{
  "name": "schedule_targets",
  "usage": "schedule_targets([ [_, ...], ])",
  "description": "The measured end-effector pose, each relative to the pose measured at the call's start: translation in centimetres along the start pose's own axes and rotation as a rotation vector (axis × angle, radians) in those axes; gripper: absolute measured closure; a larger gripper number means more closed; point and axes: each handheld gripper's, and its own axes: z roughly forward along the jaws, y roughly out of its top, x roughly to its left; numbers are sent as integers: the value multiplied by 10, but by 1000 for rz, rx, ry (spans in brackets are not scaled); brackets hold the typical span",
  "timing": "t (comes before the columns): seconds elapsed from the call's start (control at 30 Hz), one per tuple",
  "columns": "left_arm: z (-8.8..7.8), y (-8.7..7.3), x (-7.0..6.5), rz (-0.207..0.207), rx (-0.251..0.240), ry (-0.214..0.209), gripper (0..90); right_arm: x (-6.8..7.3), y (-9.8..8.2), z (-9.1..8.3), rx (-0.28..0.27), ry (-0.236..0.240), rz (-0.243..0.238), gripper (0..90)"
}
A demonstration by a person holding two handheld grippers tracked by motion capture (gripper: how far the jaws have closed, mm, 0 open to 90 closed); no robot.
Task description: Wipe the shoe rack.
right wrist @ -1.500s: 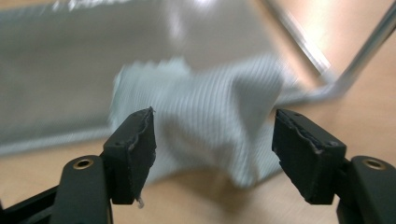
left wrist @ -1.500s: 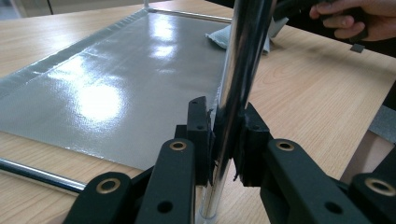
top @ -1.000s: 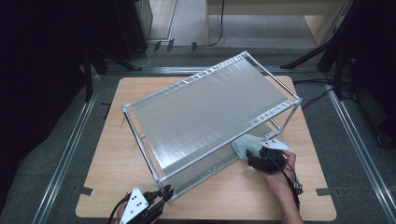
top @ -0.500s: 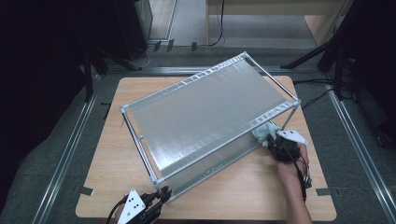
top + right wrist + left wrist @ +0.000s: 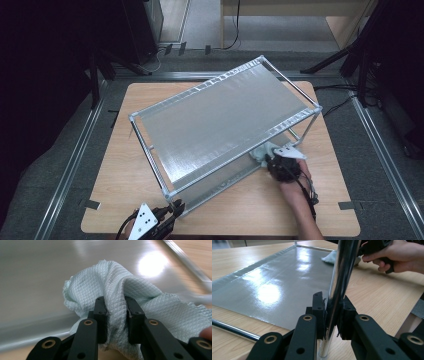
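Currently my left hand-held gripper [image 5: 331,315] is clamped on the near corner post [image 5: 338,290] of the metal rack [image 5: 150,117], which stands upright between the pads. My right hand-held gripper [image 5: 115,315] has just been closing and now pinches a fold of the pale blue cloth [image 5: 110,292], bunched between the pads. The cloth [image 5: 261,151] lies on the rack's lower shelf [image 5: 274,285], at its right-hand end near the corner, partly under the upper shelf [image 5: 220,117]. Nothing else lies on either shelf that I can see. The rack sits on the wooden worktop [image 5: 125,165], its long axis running diagonally from near left to far right. The cloth is crumpled, so no clear long axis can be stated.
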Motion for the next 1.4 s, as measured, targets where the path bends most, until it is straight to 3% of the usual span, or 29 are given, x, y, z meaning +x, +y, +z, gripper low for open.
schedule_targets([
  [0.03, 3, 1, -2, -1, 0, -8, 797, 21, -1, -2, 11, 52, -33, 747],
  [0.1, 6, 2, -6, 7, 2, -12, 798, 45, -3, -3, 21, 124, -71, 747],
  [0.13, 6, 2, -6, 7, 2, -12, 798, 45, -3, -3, 21, 124, -71, 747],
  [0.17, 10, 3, -10, 8, 2, -17, 798, 59, -4, -4, 25, 162, -82, 748],
  [0.2, 11, 3, -11, 10, 4, -20, 798, 87, -7, -5, 31, 246, -92, 750],
  [0.33, 16, 5, -16, 33, 4, -19, 800, 139, -16, -11, 51, 420, -133, 751],
  [0.4, 16, 5, -16, 39, 7, -18, 801, 158, -19, -14, 60, 489, -157, 750],
  [0.47, 15, 5, -16, 40, 10, -17, 801, 165, -21, -15, 57, 508, -183, 750],
  [0.57, 15, 5, -17, 36, 10, -16, 801, 152, -17, -13, 52, 479, -196, 752],
  [0.6, 15, 4, -17, 35, 11, -16, 801, 143, -15, -10, 47, 438, -208, 753],
  [0.67, 15, 4, -17, 36, 11, -16, 801, 121, -10, -6, 38, 353, -173, 752],
  [0.8, 15, 4, -16, 36, 11, -18, 801, 61, 0, -2, 28, 162, -41, 751],
  [0.93, 15, 4, -15, 36, 8, -22, 801, 3, 3, -8, 2, 27, 99, 751],
  [1.0, 15, 3, -15, 34, 6, -20, 802, -15, 0, -9, 0, -1, 149, 751],
  [1.03, 15, 3, -15, 34, 5, -20, 801, -19, -2, -9, 9, 8, 162, 751],
  [1.13, 15, 3, -16, 35, 5, -14, 802, -3, -5, -5, 45, 42, 143, 755],
  [1.17, 15, 3, -15, 32, 7, -14, 802, 7, -6, -4, 37, 21, 123, 756],
  [1.27, 15, 3, -15, 31, 7, -12, 802, 34, -6, -2, 50, 97, 92, 756],
  [1.33, 15, 3, -16, 31, 8, -8, 801, 52, -8, -2, 53, 109, 41, 756],
  [1.4, 16, 4, -18, 32, 8, 6, 803, 69, -8, -2, 61, 143, 22, 756],
])
